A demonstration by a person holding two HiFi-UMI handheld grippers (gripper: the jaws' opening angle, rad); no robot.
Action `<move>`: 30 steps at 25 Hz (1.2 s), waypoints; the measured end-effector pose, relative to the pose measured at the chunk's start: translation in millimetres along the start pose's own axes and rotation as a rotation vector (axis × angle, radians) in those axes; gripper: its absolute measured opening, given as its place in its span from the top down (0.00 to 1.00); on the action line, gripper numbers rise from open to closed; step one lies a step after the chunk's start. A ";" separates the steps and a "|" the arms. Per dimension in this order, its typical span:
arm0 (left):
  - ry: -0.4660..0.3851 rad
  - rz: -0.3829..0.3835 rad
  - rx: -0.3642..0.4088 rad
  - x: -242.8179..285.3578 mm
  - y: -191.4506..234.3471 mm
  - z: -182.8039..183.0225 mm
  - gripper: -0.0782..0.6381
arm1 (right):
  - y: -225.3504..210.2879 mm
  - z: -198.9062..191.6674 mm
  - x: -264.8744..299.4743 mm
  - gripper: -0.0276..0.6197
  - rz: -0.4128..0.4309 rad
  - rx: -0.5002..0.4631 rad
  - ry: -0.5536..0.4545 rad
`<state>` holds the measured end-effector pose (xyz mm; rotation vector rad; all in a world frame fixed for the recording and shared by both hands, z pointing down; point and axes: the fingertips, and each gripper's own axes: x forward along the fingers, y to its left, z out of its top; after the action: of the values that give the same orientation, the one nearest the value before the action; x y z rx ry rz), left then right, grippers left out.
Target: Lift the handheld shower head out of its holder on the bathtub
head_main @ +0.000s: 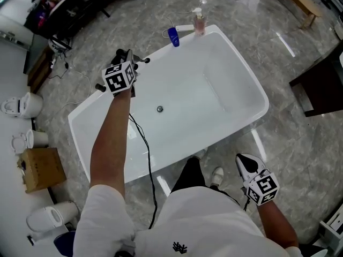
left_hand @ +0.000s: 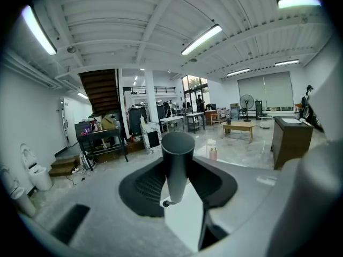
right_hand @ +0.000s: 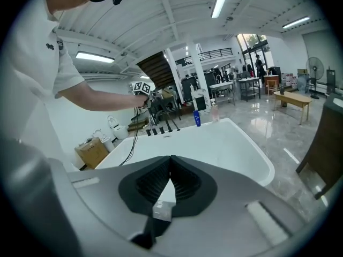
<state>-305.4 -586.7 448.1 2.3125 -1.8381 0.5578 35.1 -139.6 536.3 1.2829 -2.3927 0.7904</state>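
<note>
My left gripper (head_main: 127,63) hangs over the far left rim of the white bathtub (head_main: 257,92), shut on the dark shower head. In the left gripper view its round dark handle (left_hand: 177,162) stands upright between the jaws of the left gripper (left_hand: 178,178), with nothing of the tub around it. The right gripper view shows the left gripper (right_hand: 142,89) raised above the black tap fittings (right_hand: 155,128) on the tub's rim. My right gripper (head_main: 245,164) is low at the near right, outside the tub. The right gripper (right_hand: 170,167) is shut on nothing.
A blue bottle (head_main: 173,36) and a pink soap dispenser (head_main: 199,21) stand on the tub's far corner. A black cord (head_main: 146,149) hangs along my left arm. Toilets (head_main: 21,105) and a cardboard box (head_main: 40,167) are at the left, a dark cabinet (head_main: 321,84) at the right.
</note>
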 end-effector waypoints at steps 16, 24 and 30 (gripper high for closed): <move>-0.098 -0.014 0.102 -151.0 -65.5 35.5 0.70 | 23.5 -18.8 -54.1 0.94 0.077 -0.068 -0.057; -0.151 -0.015 0.109 -226.6 -83.9 51.8 0.70 | 37.7 -26.1 -72.9 0.94 0.108 -0.116 -0.067; -0.194 -0.031 0.132 -282.7 -107.6 60.2 0.70 | 46.8 -30.9 -88.9 0.94 0.118 -0.132 -0.077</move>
<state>-242.7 -322.5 302.1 2.5588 -1.8958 0.4795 45.3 -41.2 500.7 1.1495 -2.5538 0.6134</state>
